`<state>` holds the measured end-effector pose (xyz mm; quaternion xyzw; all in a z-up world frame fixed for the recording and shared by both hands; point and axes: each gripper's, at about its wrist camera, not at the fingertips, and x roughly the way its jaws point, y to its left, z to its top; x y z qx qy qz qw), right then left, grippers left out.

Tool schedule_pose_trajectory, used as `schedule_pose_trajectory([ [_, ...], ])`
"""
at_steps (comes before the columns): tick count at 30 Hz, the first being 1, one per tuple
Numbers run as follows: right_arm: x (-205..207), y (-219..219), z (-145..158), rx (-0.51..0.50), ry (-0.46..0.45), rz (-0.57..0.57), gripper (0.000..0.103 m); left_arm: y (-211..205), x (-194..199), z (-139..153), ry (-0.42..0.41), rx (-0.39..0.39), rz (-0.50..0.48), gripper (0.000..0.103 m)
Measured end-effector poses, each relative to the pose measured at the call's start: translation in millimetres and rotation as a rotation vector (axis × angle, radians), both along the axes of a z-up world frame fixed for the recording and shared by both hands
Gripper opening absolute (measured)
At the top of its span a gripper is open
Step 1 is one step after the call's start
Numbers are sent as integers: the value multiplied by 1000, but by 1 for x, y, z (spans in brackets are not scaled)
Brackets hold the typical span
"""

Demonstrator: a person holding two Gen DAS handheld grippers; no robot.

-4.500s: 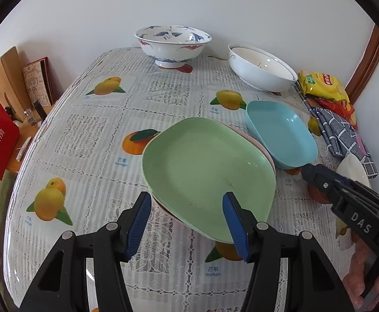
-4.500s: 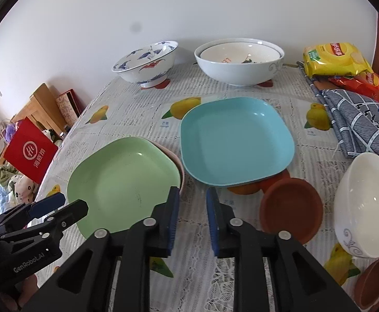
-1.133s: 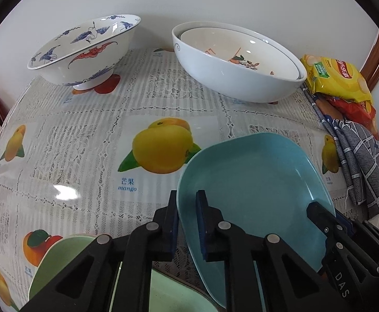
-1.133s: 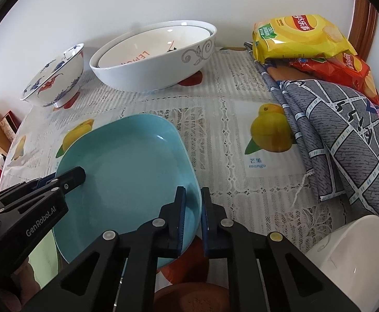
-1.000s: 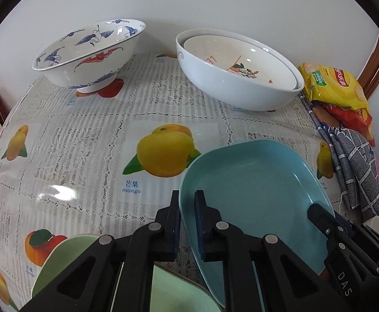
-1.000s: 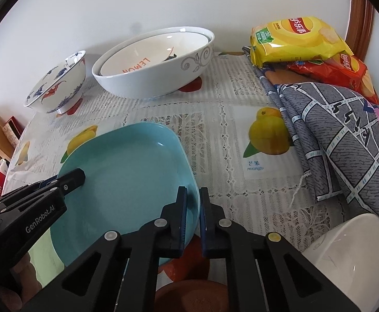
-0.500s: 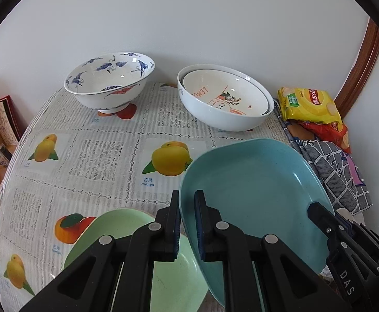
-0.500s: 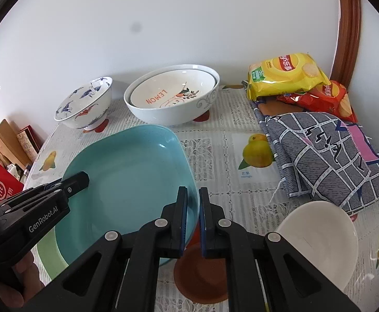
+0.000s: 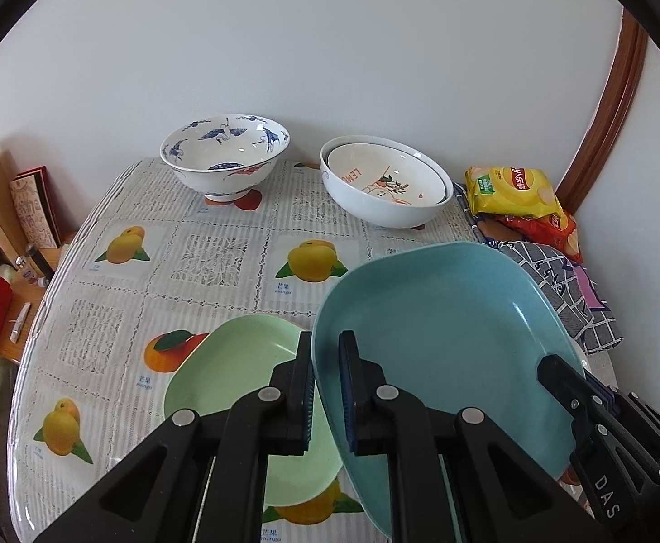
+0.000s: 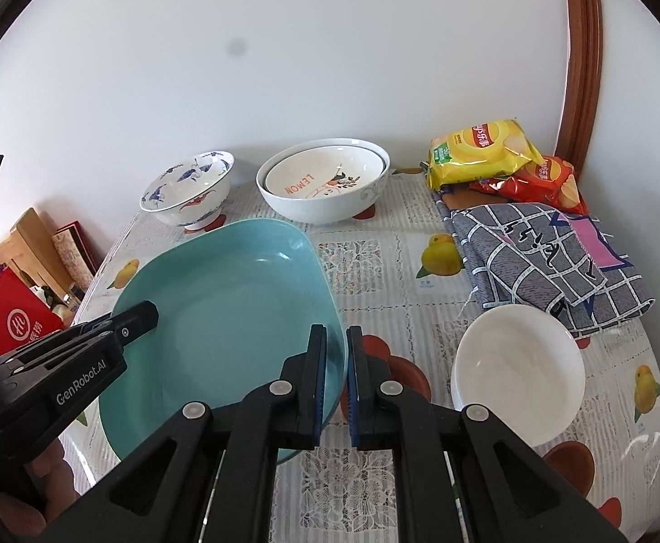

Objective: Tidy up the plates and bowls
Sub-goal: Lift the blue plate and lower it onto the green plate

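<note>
Now | left tool (image 9: pixel 326 389), right tool (image 10: pixel 335 382) each clenched on opposite rims of blue plate (image 9: pixel 443 316) | plate above table (image 9: pixel 221 253)

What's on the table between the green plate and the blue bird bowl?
No dish: between the green plate and the blue bird bowl the left wrist view shows only the tablecloth with printed fruit.

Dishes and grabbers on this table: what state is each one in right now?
Blue plate: lifted, tilted, gripped on opposite rims.
Left gripper: shut on blue plate.
Right gripper: shut on blue plate.
Green plate: flat on table.
Crane-pattern bowl: upright, empty.
Lemon bowl: nested inside a larger white bowl.
Small white bowl: upright, empty.
Chip bag: lying unopened, as far as visible.
</note>
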<state>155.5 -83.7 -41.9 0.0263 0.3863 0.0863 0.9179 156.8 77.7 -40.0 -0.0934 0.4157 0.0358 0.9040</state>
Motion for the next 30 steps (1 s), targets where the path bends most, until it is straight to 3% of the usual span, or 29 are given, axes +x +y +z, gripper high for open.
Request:
schedule_pose_trajectory([
  [16, -42, 2, 7, -3, -10, 2, 8, -1, -39, 14, -28, -8, 15, 11],
  [30, -41, 6, 2, -20, 0, 19, 8, 4, -41, -1, 5, -19, 25, 11],
])
